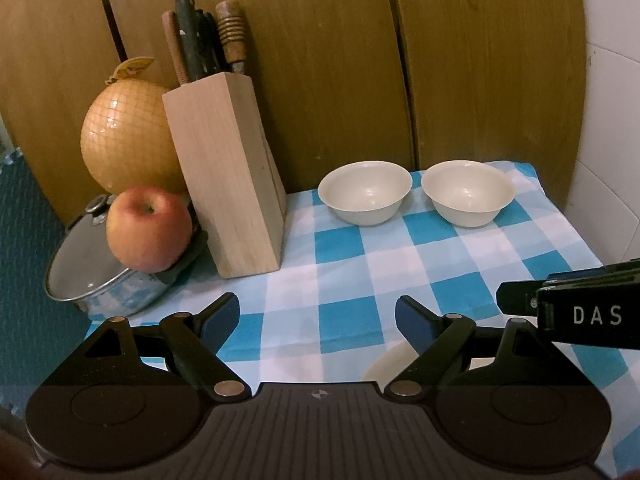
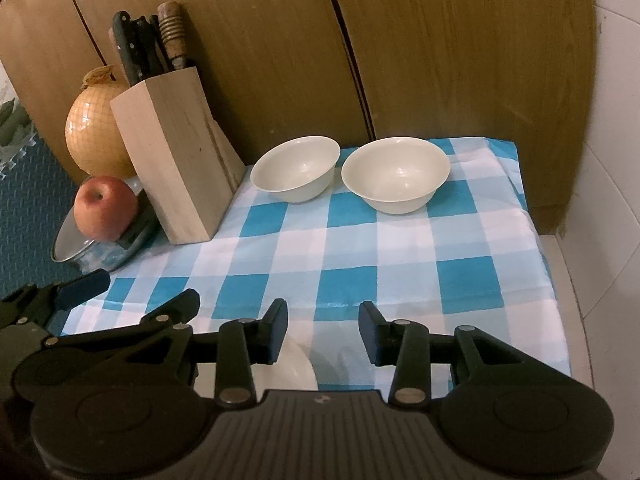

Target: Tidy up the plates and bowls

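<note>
You are holding both tools low over the near edge of the checked cloth [image 2: 352, 252], the left gripper [image 1: 317, 322] with its jaws spread wide and nothing between them, the right gripper [image 2: 323, 330] likewise parted and empty. Just beneath the fingers a white plate [image 2: 298, 368] is lying on the cloth, mostly hidden by the tool bodies. Farther back, two white bowls are sitting upright side by side near the wooden panel [image 1: 320, 60]: the left bowl [image 1: 365, 192] and the right bowl [image 1: 467, 193], close but apart. Only the left view is showing the pot lid's knob [image 1: 97, 204] clearly, beside the apple [image 1: 149, 229], pomelo [image 1: 128, 140] and knife block [image 1: 228, 176]; the right view is showing the cloth's right edge and the bare counter [image 2: 568, 264] beyond it.
</note>
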The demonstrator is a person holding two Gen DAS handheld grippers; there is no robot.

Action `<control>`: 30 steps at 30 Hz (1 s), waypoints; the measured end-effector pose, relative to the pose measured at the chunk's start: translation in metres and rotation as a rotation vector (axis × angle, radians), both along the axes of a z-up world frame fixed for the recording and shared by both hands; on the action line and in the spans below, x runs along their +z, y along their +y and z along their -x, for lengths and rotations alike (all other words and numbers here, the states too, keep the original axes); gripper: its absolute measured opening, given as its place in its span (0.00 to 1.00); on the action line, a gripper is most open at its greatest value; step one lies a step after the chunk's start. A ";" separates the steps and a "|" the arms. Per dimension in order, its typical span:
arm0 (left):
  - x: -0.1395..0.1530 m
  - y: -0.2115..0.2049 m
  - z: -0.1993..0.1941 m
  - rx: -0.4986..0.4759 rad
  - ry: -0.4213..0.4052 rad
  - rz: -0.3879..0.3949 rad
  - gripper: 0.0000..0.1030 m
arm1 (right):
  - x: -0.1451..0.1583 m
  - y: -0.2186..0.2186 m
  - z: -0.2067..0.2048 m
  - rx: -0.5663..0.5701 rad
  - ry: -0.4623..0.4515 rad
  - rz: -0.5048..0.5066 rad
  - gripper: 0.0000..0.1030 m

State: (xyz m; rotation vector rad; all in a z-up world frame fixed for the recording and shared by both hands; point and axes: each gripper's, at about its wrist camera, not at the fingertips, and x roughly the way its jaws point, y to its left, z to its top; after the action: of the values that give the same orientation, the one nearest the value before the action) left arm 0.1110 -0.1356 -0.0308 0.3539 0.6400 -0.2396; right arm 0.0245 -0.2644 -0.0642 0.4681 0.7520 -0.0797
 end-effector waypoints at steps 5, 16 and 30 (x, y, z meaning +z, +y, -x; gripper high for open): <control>-0.001 -0.001 -0.003 -0.001 0.003 0.004 0.87 | 0.000 -0.002 -0.001 -0.006 -0.001 0.003 0.33; -0.004 -0.005 -0.008 -0.008 0.007 0.007 0.87 | -0.002 -0.009 -0.007 -0.029 0.004 0.007 0.33; -0.005 -0.007 -0.016 -0.010 0.009 0.029 0.87 | -0.003 -0.012 -0.014 -0.041 0.002 0.010 0.33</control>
State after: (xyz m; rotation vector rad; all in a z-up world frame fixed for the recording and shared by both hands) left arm 0.1272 -0.1421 -0.0362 0.3286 0.6432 -0.2603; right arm 0.0380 -0.2766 -0.0672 0.4744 0.7440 -0.1221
